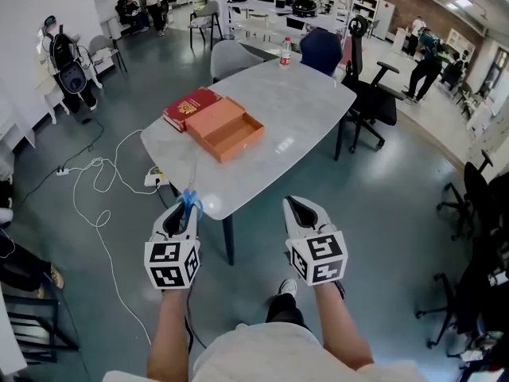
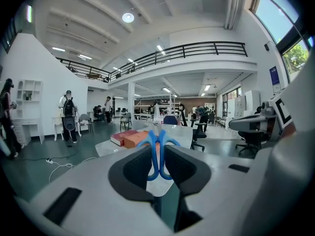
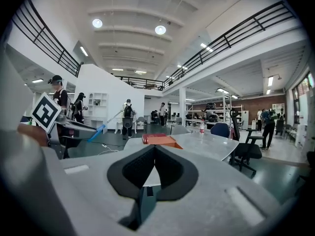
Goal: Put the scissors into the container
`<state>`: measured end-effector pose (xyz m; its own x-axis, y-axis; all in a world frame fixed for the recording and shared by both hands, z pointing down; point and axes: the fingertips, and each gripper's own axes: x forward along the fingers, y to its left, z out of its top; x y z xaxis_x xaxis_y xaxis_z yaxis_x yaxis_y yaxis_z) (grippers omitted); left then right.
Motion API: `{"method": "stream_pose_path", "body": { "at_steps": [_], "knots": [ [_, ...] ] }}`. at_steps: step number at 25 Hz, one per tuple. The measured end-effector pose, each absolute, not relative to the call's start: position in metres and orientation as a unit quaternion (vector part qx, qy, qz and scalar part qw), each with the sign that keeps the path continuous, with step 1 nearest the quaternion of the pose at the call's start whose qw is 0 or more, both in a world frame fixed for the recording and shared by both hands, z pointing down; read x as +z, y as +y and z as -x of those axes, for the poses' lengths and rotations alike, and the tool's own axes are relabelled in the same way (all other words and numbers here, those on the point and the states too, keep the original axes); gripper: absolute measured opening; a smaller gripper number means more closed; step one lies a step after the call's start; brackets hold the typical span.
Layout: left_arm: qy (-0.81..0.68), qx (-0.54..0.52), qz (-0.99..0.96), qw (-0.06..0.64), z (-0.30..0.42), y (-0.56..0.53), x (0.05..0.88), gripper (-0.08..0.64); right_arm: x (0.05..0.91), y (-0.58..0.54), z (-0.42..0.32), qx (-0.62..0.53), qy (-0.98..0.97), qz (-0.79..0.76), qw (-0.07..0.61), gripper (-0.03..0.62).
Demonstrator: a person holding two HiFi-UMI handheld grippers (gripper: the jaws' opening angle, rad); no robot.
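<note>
Blue-handled scissors (image 1: pixel 189 202) are clamped in my left gripper (image 1: pixel 184 212), just short of the table's near edge. In the left gripper view the two handle loops (image 2: pixel 158 151) sit pinched between the jaws and the blades point forward and up. The container, an open orange box (image 1: pixel 229 130), rests on the grey table (image 1: pixel 294 110), well ahead of both grippers; it shows beyond the jaws as an orange box (image 2: pixel 136 139). My right gripper (image 1: pixel 299 207) hangs shut and empty beside the left one, its jaws (image 3: pixel 154 149) closed together. From there the orange box (image 3: pixel 163 140) is visible, with the scissors (image 3: pixel 101 129) at the left.
A red book (image 1: pixel 190 107) lies touching the box's far left side. A water bottle (image 1: pixel 285 52) stands at the table's far end. Office chairs (image 1: pixel 372 102) surround the table. White cables and a power strip (image 1: pixel 153 178) lie on the floor at left. People stand in the background.
</note>
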<state>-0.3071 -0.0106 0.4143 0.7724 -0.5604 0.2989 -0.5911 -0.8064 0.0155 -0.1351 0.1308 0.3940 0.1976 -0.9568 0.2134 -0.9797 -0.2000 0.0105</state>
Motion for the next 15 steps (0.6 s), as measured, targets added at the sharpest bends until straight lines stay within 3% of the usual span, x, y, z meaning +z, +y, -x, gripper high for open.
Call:
{"method": "stream_pose_path", "body": {
  "at_steps": [15],
  "knots": [
    [-0.338,0.151,-0.927,0.060,0.173,-0.045,0.408,0.080,0.385,0.082,-0.004,0.080,-0.662,-0.742,0.069,0.005]
  ]
}}
